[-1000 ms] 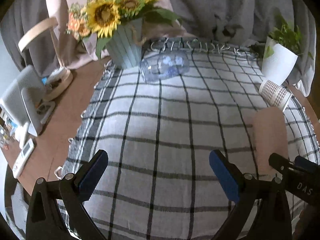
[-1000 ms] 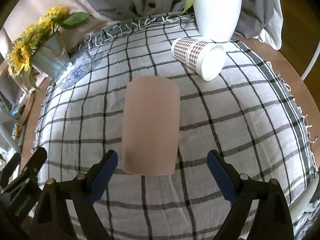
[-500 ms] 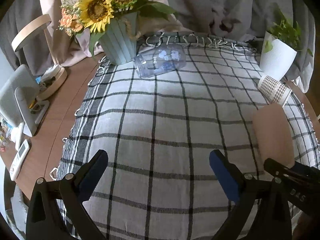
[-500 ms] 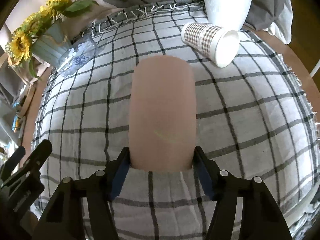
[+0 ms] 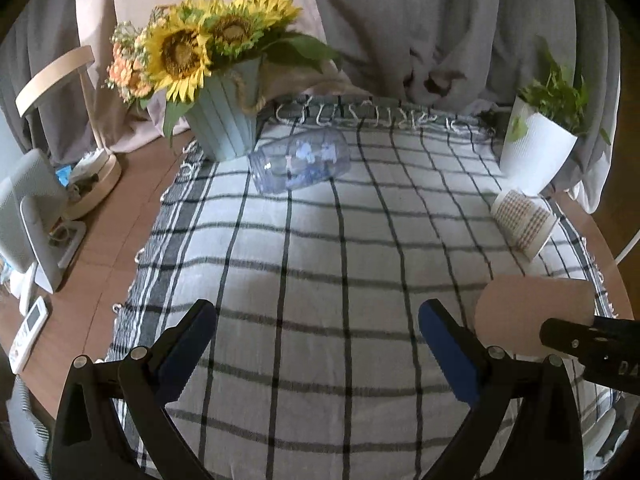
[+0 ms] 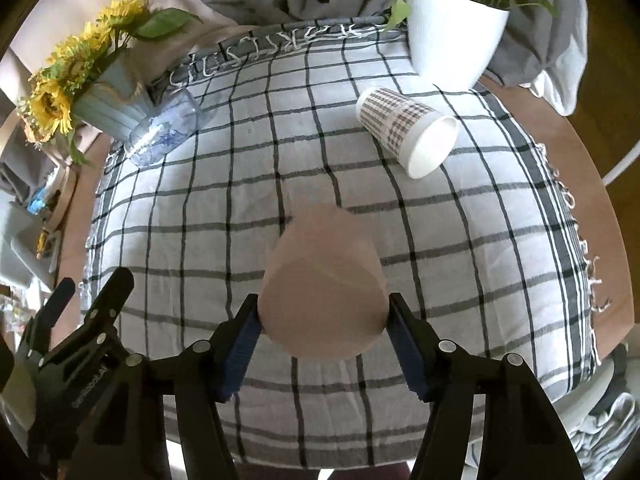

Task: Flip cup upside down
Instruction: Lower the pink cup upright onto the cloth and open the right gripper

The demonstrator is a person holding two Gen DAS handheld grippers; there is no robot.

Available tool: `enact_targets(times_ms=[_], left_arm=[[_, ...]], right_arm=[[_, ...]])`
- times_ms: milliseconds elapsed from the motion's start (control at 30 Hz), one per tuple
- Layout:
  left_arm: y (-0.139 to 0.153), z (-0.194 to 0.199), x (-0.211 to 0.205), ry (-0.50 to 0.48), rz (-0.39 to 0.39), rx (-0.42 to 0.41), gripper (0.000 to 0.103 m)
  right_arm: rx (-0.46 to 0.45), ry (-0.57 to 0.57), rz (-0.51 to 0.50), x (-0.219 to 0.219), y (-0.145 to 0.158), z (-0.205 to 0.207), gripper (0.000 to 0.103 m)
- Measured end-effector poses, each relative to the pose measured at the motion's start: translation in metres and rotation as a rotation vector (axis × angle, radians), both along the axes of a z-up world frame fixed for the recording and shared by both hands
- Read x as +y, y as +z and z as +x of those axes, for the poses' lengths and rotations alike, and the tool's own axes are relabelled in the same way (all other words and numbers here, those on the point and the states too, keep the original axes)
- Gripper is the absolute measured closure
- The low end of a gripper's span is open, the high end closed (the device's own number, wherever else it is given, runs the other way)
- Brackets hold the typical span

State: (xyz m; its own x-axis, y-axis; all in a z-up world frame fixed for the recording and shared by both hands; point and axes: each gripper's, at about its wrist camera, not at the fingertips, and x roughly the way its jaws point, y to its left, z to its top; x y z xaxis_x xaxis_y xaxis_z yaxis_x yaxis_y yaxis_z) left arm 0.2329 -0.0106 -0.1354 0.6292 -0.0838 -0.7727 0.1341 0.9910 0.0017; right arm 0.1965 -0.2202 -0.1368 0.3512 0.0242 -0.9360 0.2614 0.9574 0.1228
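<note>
My right gripper point(image 6: 323, 320) is shut on a plain pink cup point(image 6: 322, 284) and holds it above the checked tablecloth point(image 6: 460, 264), tilted with its flat closed base toward the camera. The same cup point(image 5: 532, 312) shows at the lower right of the left wrist view, with the right gripper's finger across it. My left gripper point(image 5: 316, 344) is open and empty over the cloth's near left part. The cup's mouth is hidden.
A checked paper cup point(image 6: 404, 130) lies on its side at the back right, by a white plant pot point(image 6: 452, 40). A clear jar point(image 5: 300, 164) lies beside a sunflower pot point(image 5: 224, 124). A remote point(image 5: 28, 330) and lamp base point(image 5: 94, 184) sit on the wooden table left.
My right gripper closed on the pink cup, which lay on its side, lifted it off the cloth and tipped it. The left gripper stayed open and shifted slightly.
</note>
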Motion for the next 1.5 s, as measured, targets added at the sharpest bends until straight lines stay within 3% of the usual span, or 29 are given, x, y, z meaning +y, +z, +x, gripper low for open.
enact_targets(times_ms=[567,600,633,667,833,1000,1367,1500], left_arm=[[0.005,0.018,0.009,0.035,0.030,-0.005,0.000],[0.006,0.017,0.010,0.032,0.031,-0.011,0.000],[0.008,0.017,0.011,0.026,0.032,-0.018,0.000],[0.010,0.016,0.011,0.021,0.032,-0.025,0.000],[0.025,0.004,0.012,-0.026,0.034,-0.069,0.000],[0.050,-0.024,0.010,-0.049,0.069,-0.150,0.000],[0.090,-0.103,0.001,-0.001,-0.017,-0.184,0.000],[0.098,-0.133,-0.007,0.003,0.017,-0.225,0.000]], right_arm=[[0.016,0.045,-0.046,0.003,-0.002,0.050,0.040],[0.008,0.045,-0.046,0.003,-0.001,0.050,0.039],[-0.010,0.043,-0.053,0.005,0.001,0.048,0.030],[-0.041,0.035,-0.073,0.007,0.007,0.043,0.019],[-0.196,-0.032,-0.129,0.014,0.037,0.010,0.018],[-0.354,-0.108,-0.166,0.016,0.066,-0.035,0.007],[-0.426,-0.080,-0.137,0.005,0.093,-0.104,0.007],[-0.445,-0.059,-0.124,0.000,0.099,-0.131,0.007]])
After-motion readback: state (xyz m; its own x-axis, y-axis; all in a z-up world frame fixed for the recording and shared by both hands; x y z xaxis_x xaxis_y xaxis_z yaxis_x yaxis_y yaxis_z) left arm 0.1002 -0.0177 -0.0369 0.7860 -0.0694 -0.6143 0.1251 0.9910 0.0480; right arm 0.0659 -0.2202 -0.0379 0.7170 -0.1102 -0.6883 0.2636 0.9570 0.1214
